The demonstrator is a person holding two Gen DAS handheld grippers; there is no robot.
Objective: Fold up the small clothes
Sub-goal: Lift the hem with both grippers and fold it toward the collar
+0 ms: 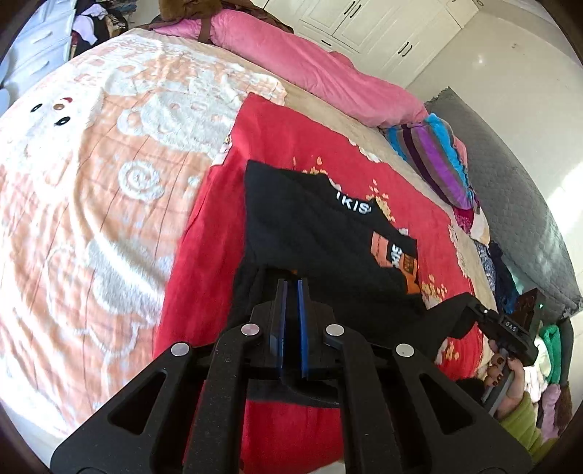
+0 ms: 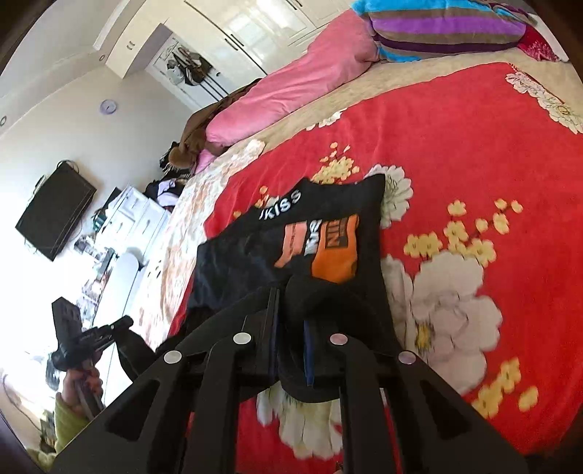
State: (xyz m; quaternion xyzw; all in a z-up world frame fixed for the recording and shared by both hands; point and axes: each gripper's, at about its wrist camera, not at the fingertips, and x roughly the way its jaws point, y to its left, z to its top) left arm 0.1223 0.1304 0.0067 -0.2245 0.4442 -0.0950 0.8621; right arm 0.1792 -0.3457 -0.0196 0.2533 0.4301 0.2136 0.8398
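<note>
A small black garment [image 1: 320, 233] with orange patches and white lettering lies on a red floral blanket [image 1: 204, 291], its near part lifted. My left gripper [image 1: 291, 288] is shut on the garment's near left edge. My right gripper [image 2: 291, 310] is shut on a bunched fold of the same garment [image 2: 291, 226] at its near right edge. The right gripper also shows in the left wrist view [image 1: 470, 310], held by a hand. The left gripper shows at the left of the right wrist view [image 2: 124, 322].
A peach and white blanket [image 1: 91, 182] covers the bed's left side. A pink duvet [image 1: 309, 65] and a striped pillow [image 1: 433, 153] lie along the far edge. A grey mat [image 1: 517, 204] and piled clothes [image 1: 546, 364] sit at the right. White wardrobes [image 1: 364, 25] stand behind.
</note>
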